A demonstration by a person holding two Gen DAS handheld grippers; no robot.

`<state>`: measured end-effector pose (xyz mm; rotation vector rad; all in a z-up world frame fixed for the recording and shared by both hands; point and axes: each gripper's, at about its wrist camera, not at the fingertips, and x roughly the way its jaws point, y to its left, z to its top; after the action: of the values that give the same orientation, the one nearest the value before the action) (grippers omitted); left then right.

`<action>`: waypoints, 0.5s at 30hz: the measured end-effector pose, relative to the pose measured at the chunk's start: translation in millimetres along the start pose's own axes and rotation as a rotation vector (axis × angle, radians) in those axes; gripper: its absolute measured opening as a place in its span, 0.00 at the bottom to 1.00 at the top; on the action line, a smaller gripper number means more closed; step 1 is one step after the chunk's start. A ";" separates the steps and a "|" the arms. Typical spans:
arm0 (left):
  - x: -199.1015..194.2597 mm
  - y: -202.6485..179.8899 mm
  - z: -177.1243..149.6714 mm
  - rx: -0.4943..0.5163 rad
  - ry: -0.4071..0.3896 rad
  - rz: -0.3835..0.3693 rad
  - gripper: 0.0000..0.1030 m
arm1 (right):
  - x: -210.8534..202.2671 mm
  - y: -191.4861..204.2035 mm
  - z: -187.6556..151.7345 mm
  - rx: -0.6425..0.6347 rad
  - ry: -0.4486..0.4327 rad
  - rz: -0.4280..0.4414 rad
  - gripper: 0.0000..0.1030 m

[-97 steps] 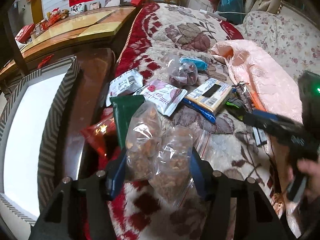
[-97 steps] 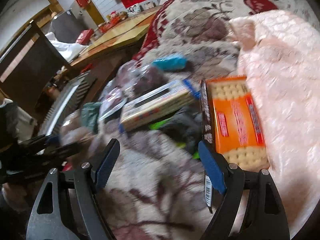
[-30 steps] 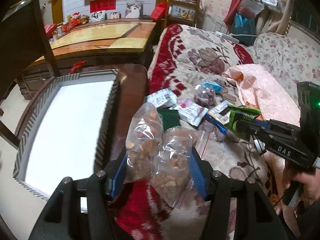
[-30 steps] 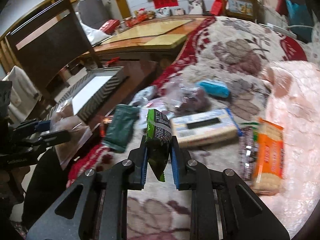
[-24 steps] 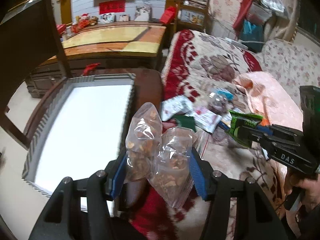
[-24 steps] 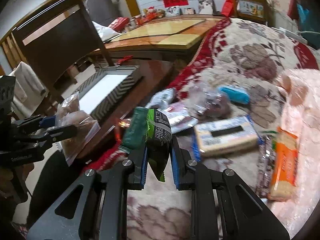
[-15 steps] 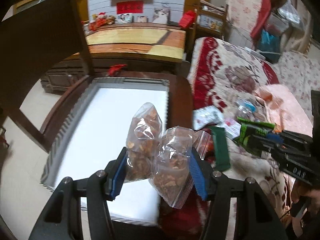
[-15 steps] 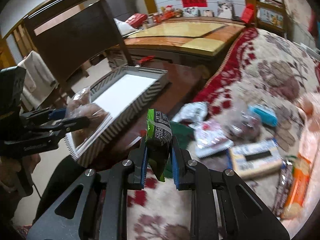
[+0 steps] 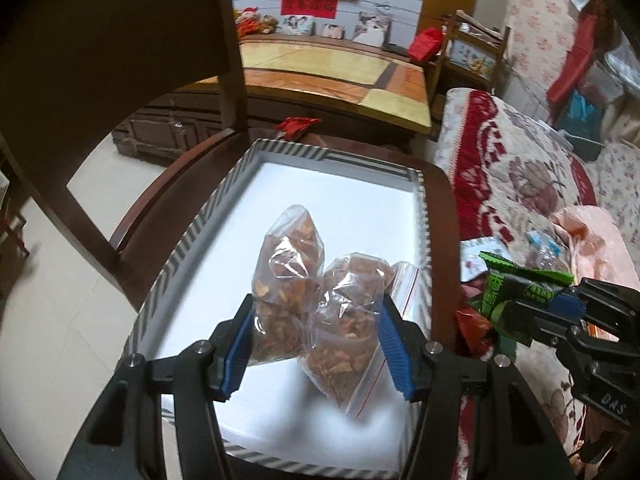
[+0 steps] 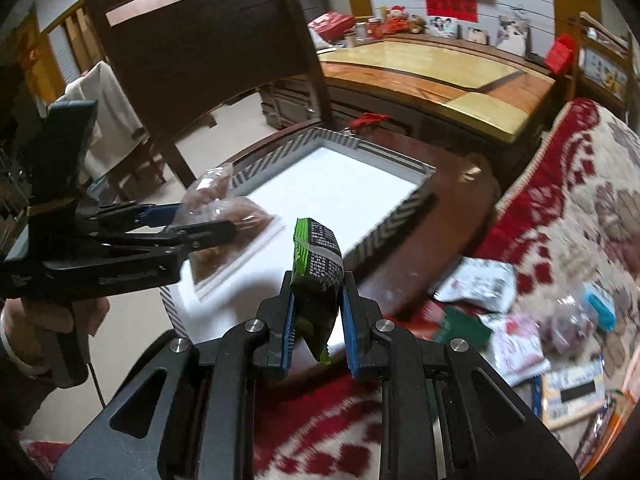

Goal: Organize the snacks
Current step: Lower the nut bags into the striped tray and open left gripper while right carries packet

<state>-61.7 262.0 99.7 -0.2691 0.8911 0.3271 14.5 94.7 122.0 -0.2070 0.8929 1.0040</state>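
My left gripper (image 9: 316,344) is shut on two clear zip bags of brown snacks (image 9: 320,304) and holds them over the white inside of a striped box (image 9: 192,240) on a dark chair seat. From the right wrist view the same bags (image 10: 224,220) hang over the box's near left corner, in the left gripper (image 10: 196,224). My right gripper (image 10: 318,320) is shut on a green and black snack packet (image 10: 318,264), held over the box's (image 10: 396,216) near edge. That packet (image 9: 516,284) and the right gripper (image 9: 532,312) show at the right of the left wrist view.
Several snack packs (image 10: 516,332) lie on a red and cream floral blanket (image 10: 568,200) to the right. A dark wooden chair back (image 10: 200,52) rises behind the box. A long wooden table (image 10: 440,68) stands beyond. A hand (image 10: 48,320) holds the left gripper.
Both grippers have swung left from the blanket to the striped box, carrying the brown snack bags and the green packet. The box now lies under the bags. Both grips are unchanged.
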 end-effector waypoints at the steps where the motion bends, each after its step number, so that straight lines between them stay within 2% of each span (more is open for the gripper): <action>1: 1.8 2.5 0.0 -0.006 0.002 0.002 0.59 | 3.3 3.1 2.2 -0.008 0.003 0.004 0.19; 15: 27.5 24.4 2.1 -0.060 0.044 0.039 0.59 | 57.1 18.4 37.7 -0.057 0.051 -0.025 0.19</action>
<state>-53.5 289.7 76.9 -0.3160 0.9320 0.3858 33.7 161.6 108.7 -0.2927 0.9062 1.0055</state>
